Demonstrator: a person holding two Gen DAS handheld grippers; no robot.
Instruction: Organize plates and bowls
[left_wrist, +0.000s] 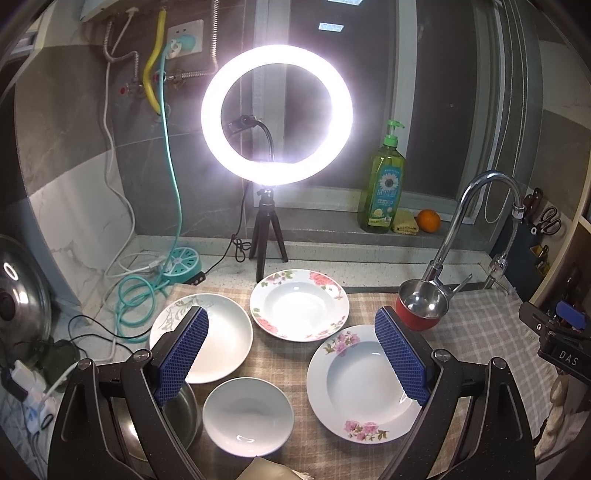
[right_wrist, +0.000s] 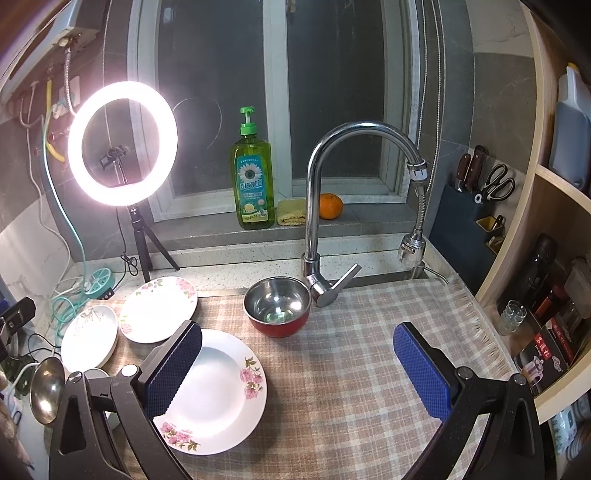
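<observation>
Plates and bowls lie spread on a checked cloth (right_wrist: 351, 369) beside a kitchen faucet (right_wrist: 314, 206), and we use that faucet as our landmark. Our left gripper (left_wrist: 291, 354) hovers with its jaws spread wide, grasping nothing, its blue pads (left_wrist: 183, 354) apart over the dishes left of the faucet. Our right gripper (right_wrist: 297, 373) is likewise released and empty, above the cloth in front of the faucet.

Under the left gripper sits a small white bowl (left_wrist: 248, 416), well left of the faucet and nearest us. Just right of it, closer to the faucet, lies a plate with pink blossoms (left_wrist: 364, 384); the right gripper's left pad overlaps this plate in the right wrist view. Farther left of the faucet lies a plate with a pale leaf pattern (left_wrist: 218, 338), partly hidden by the left gripper's pad. Beyond these, left of the faucet's base, lies a plate with red flowers (left_wrist: 299, 304). A steel-lined red bowl (right_wrist: 277, 306) sits just beside the faucet's base, touching or nearly touching its lever. A steel bowl (left_wrist: 184, 413) sits at the far left, mostly hidden behind the left gripper.

Behind the faucet, on the sill, stand a green soap bottle (right_wrist: 253, 177), a yellow cloth (right_wrist: 291, 212) and an orange (right_wrist: 330, 206). A lit ring light (right_wrist: 122, 143) stands far left of the faucet.
</observation>
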